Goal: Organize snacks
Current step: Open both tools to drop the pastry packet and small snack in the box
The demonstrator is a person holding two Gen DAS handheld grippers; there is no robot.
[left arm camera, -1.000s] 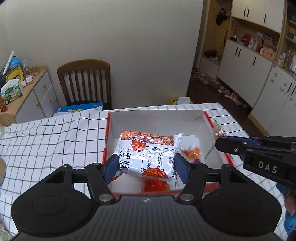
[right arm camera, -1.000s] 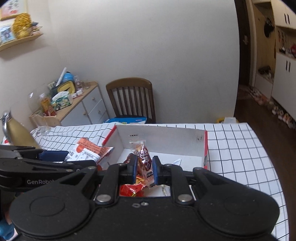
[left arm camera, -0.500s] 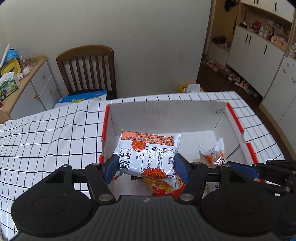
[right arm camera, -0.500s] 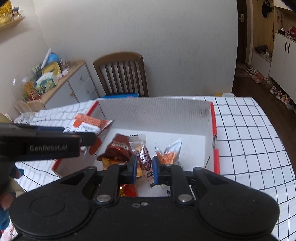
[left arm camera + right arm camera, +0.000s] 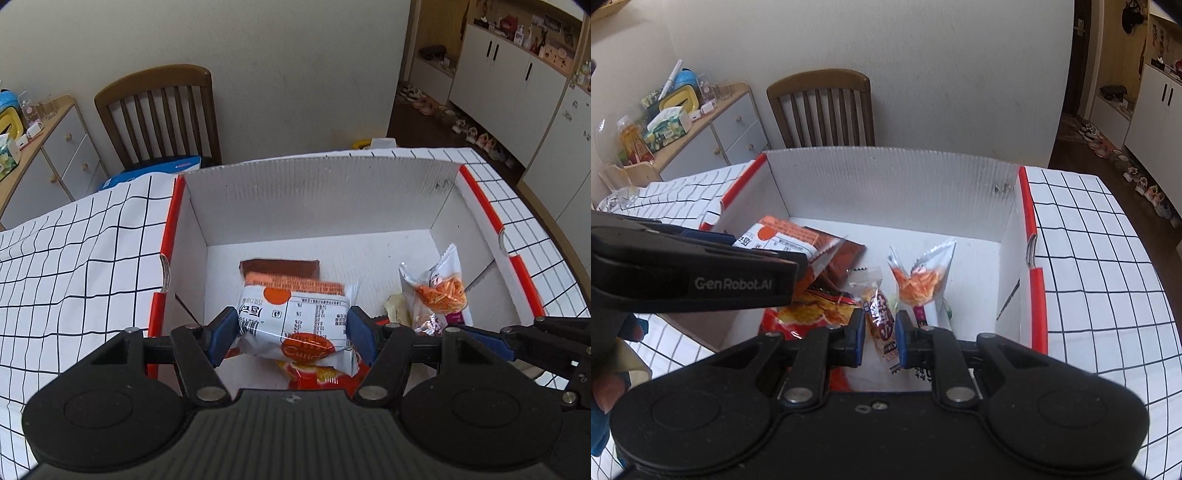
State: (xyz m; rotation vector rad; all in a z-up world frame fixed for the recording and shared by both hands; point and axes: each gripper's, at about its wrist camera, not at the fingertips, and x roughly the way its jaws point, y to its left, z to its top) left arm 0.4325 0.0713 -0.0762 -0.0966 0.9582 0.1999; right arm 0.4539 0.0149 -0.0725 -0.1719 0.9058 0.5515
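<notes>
Checked tablecloth [image 5: 74, 266] bearing white box [image 5: 314, 199], both tongs now lowered inside it from above: left tongs [image 5: 291, 330] clenched on white-and-orange packet [image 5: 295, 314], right tongs [image 5: 880, 338] clenched on small brown packet [image 5: 882, 321], both ready for release among snacks.

My left gripper [image 5: 701, 273] carries white lettering "GenRobot.AI" along its side; the white-and-orange snack packet [image 5: 295, 317] I grip shows blurred print, unreadable

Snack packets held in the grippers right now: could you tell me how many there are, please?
2. The left gripper grips a white-and-orange packet; the right gripper pinches a small clear packet. Both are over the box.
</notes>
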